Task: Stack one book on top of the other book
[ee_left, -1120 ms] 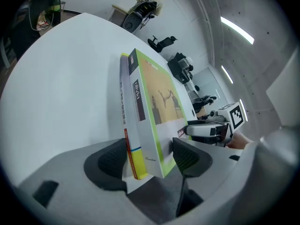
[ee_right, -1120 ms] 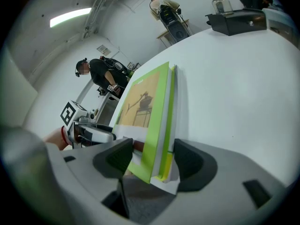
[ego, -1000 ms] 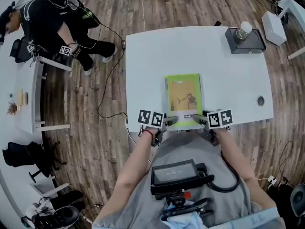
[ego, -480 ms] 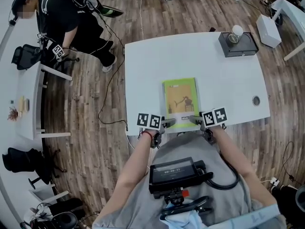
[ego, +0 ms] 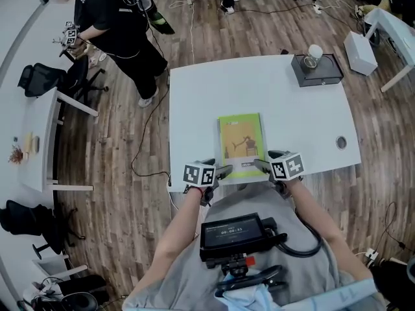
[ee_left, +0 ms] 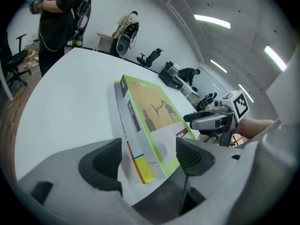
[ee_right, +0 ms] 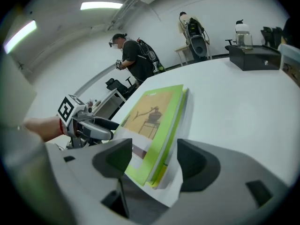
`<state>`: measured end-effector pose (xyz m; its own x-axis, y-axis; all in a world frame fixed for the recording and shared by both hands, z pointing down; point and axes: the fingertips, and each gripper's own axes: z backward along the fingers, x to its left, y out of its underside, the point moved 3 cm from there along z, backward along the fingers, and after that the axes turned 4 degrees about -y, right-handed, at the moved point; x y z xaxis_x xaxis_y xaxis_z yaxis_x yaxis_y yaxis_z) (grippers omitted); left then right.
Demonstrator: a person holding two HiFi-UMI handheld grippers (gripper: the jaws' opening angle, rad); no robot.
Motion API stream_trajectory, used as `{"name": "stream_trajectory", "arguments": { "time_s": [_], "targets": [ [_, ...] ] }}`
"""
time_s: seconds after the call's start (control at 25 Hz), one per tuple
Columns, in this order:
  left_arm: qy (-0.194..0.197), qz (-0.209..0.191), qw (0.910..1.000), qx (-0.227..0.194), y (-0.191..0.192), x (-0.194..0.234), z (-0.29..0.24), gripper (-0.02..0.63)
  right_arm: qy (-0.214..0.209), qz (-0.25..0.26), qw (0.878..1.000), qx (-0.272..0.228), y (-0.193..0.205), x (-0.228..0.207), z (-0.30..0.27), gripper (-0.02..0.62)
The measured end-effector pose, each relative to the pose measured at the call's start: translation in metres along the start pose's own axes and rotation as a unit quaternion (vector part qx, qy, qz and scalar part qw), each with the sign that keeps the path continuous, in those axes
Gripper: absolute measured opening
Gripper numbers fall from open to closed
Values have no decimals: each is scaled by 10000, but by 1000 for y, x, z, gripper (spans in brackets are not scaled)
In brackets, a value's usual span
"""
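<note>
- Green book (ego: 241,141) lies flat at lower centre of the white tabletop (ego: 194,102), long side running away from the person; it sits squarely on a white book (ee_left: 123,121), of which only the edges show beneath it
- Left tongs (ego: 224,171) at the stack's near left corner; jaws wide and just been opening; the corner of both books stands between the pads, neither pad pressing on it
- Right tongs (ego: 259,165) at the near right corner; jaws wide apart; the stack's corner sits in the gap, pads clear of it
- Both tongs angle downward, tips pointing toward each other across the stack's near edge
- Black box (ego: 316,70) at upper right of the tabletop, a pale round object (ego: 314,52) on top; well apart from the books
- Person in black (ego: 120,24) stands on the wooden floor, upper left
</note>
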<state>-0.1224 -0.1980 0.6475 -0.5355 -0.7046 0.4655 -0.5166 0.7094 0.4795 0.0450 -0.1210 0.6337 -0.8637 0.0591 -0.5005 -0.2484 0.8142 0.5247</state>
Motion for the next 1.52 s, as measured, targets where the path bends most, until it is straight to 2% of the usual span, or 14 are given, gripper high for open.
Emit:
{"name": "stream_trajectory", "arguments": {
  "time_s": [0.28, 0.48, 0.68, 0.92, 1.0, 1.08, 1.12, 1.28, 1.36, 1.52],
  "targets": [
    [93, -76, 9984, -548, -9, -13, 15, 345, -148, 605, 9976, -286, -8, 16, 14, 276],
    [244, -139, 9942, -1037, -15, -28, 29, 345, -168, 954, 9945, -396, -10, 28, 23, 276],
    [445, -405, 9913, -1174, -14, -52, 38, 344, -318, 1279, 9901, -474, -11, 46, 32, 276],
    [610, -709, 9861, -1370, -16, -72, 46, 342, -798, 1501, 9834, -630, -8, 70, 40, 269],
    [655, -743, 9843, -1459, -16, -77, 51, 342, -897, 1527, 9817, -697, -8, 76, 45, 232],
    [710, -829, 9823, -1523, -17, -83, 54, 336, -893, 1629, 9792, -812, -9, 80, 50, 165],
    [728, -893, 9813, -1543, -16, -85, 55, 314, -868, 1697, 9777, -886, -10, 82, 52, 133],
    [849, -1066, 9767, -1659, -14, -96, 58, 60, -894, 1893, 9716, -1105, -11, 90, 59, 51],
    [975, -1163, 9744, -1658, -14, -103, 56, 18, -1005, 1936, 9692, -1147, -9, 95, 62, 37],
    [1152, -1346, 9715, -1572, -10, -114, 51, 17, -1131, 1811, 9702, -1142, 1, 103, 60, 35]
  ]
}}
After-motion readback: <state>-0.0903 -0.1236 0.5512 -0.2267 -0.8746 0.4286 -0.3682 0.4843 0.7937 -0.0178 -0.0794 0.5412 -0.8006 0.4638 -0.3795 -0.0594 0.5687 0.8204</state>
